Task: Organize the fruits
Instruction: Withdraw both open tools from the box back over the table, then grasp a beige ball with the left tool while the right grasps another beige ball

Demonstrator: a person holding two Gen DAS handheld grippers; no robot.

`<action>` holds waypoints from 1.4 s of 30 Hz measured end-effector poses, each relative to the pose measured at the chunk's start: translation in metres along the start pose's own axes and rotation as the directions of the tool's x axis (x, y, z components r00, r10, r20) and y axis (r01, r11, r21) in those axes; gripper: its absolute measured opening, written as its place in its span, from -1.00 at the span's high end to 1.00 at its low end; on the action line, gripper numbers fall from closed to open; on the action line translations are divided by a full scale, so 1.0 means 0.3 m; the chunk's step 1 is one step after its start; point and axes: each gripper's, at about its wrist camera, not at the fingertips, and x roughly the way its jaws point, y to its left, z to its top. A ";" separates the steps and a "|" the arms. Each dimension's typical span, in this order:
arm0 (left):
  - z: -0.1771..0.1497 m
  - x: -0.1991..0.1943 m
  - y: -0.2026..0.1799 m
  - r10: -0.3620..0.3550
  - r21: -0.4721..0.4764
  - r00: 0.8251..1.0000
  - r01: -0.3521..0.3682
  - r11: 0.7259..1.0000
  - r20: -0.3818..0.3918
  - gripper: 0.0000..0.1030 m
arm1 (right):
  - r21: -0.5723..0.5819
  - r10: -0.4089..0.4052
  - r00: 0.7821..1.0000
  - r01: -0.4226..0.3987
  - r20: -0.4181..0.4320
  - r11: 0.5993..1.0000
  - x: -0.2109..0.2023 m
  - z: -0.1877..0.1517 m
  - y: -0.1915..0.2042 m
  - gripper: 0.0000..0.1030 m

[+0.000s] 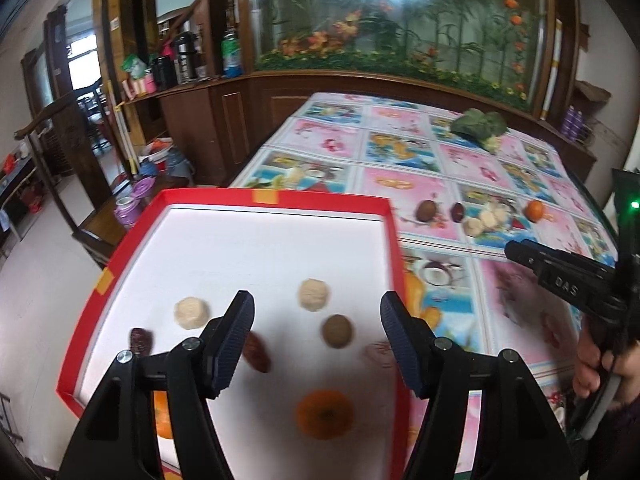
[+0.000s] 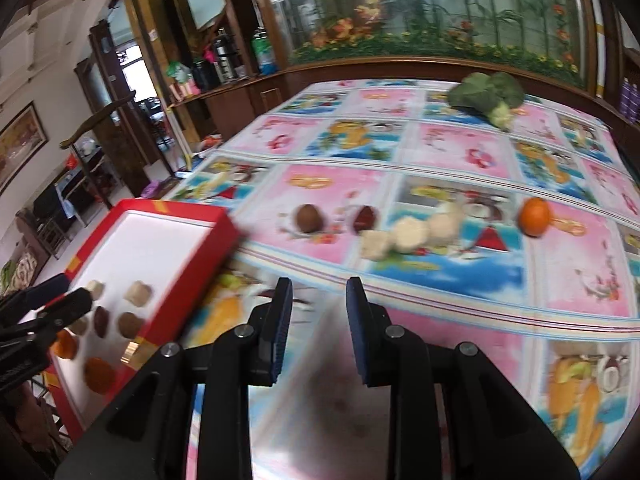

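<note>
A red box point(image 1: 394, 232) with a white floor holds several items: two pale cakes point(image 1: 314, 294), a brown nut point(image 1: 337, 331), dark dates point(image 1: 256, 351) and an orange point(image 1: 325, 414). My left gripper point(image 1: 317, 312) hangs open and empty above them. On the tablecloth lie a brown nut point(image 2: 309, 218), a dark date point(image 2: 365, 218), three pale cakes point(image 2: 408, 234) and an orange point(image 2: 534, 216). My right gripper point(image 2: 319, 296) is open and empty over the cloth, short of that row. It also shows in the left wrist view point(image 1: 516, 251). The box shows at left point(image 2: 188, 276).
A head of broccoli point(image 2: 486, 94) lies at the far side of the table. A wooden cabinet with a painted glass panel point(image 1: 400, 20) stands behind the table. A chair with tubs point(image 1: 132, 200) stands left of the box.
</note>
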 end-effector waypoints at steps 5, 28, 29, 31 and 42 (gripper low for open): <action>-0.004 0.021 -0.094 -0.052 0.053 0.998 0.054 0.997 -0.038 -0.27 | 0.036 -0.076 0.996 0.077 -0.037 0.996 0.011 0.007 -0.150 0.42; 0.104 0.182 -0.324 -0.079 0.108 0.985 0.096 0.989 -0.152 -0.27 | 0.015 -0.055 0.995 0.056 -0.084 0.998 0.191 0.139 -0.213 0.40; 0.112 0.187 -0.336 -0.080 0.111 0.985 0.098 0.989 -0.154 -0.27 | 0.011 -0.050 0.995 0.051 -0.085 0.999 0.193 0.141 -0.212 0.40; 0.126 0.202 -0.363 -0.085 0.120 0.984 0.104 0.987 -0.155 -0.27 | 0.002 -0.037 0.996 0.037 -0.087 0.999 0.195 0.142 -0.211 0.48; 0.184 0.353 -0.478 -0.085 0.134 0.982 0.109 0.985 -0.168 -0.26 | 0.149 0.030 0.999 -0.035 0.034 0.988 0.014 0.212 -0.383 0.48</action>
